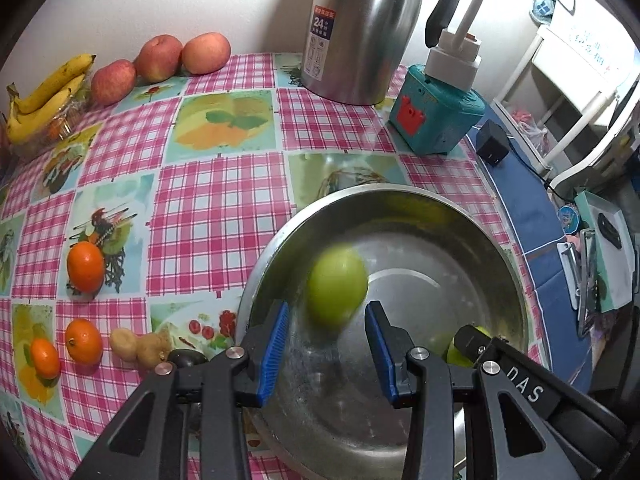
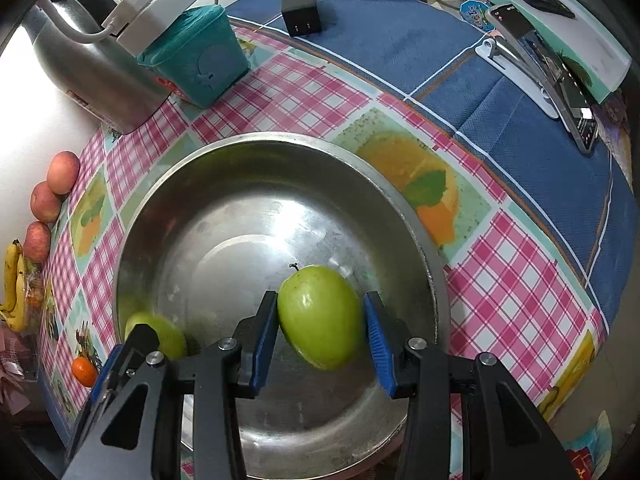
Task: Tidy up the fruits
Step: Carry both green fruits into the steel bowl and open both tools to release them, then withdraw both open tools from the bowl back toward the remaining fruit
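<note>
A steel bowl (image 1: 360,193) (image 2: 240,138) sits on the checked tablecloth, and both grippers point down into it. In the left wrist view a green fruit (image 1: 338,285) shows blurred just past the tips of my left gripper (image 1: 329,306). There is a gap between it and the left pad, so the blue pads do not press it and the jaws stand open. My right gripper (image 2: 322,296) is shut on a second green fruit (image 2: 320,316), stem up, above the bowl's floor. The right wrist view also shows the left gripper (image 2: 136,340) and its blurred fruit (image 2: 168,338).
Three oranges (image 1: 85,266), brownish fruits (image 1: 128,344) and a dark fruit (image 1: 188,358) lie left of the bowl. Apples (image 1: 160,58) and bananas (image 1: 48,88) sit at the far left. A steel thermos (image 1: 360,28), teal box (image 1: 436,116), charger (image 2: 300,12) and phone (image 2: 540,64) stand behind.
</note>
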Motion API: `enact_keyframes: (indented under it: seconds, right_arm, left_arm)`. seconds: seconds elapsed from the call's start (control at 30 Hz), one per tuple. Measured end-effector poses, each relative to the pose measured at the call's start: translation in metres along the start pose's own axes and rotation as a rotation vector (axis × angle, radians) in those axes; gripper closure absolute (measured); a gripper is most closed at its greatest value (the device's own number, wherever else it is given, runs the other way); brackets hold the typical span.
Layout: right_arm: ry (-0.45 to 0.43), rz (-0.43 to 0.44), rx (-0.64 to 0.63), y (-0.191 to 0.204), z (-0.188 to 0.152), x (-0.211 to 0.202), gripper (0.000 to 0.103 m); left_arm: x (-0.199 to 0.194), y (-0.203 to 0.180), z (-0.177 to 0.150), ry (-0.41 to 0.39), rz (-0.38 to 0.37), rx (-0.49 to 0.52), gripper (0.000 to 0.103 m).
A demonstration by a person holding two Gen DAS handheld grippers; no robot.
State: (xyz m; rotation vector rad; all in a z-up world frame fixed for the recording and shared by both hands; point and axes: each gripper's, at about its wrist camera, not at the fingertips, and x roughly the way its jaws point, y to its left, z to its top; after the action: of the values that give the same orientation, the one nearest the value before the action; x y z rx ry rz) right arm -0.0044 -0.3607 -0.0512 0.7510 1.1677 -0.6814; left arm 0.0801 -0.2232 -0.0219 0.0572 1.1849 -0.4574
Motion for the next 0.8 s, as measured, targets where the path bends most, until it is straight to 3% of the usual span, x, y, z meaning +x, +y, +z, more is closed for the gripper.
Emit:
enact_keyframes:
  seconds: [0.17, 0.27, 0.6, 0.8]
  right_arm:
    - [-0.011, 0.006, -0.006, 0.003, 0.000, -0.006, 0.050]
    - [-0.022, 0.003, -0.023, 0.005, -0.002, -0.012, 0.049]
    - [-0.021, -0.013, -0.073, 0.013, -0.006, -0.014, 0.033]
    - [-0.033, -0.023, -0.112, 0.014, -0.008, -0.017, 0.030]
  left_arm:
    - [-0.008, 0.010, 0.000, 0.005, 0.006, -0.037, 0.041]
    - [-0.014, 0.018, 0.001, -0.001, 0.019, -0.060, 0.036]
    - [-0.033, 0.061, -0.002, -0.038, 0.144, -0.158, 0.004]
    - [-0.031, 0.077, -0.010, -0.019, 0.220, -0.175, 0.000]
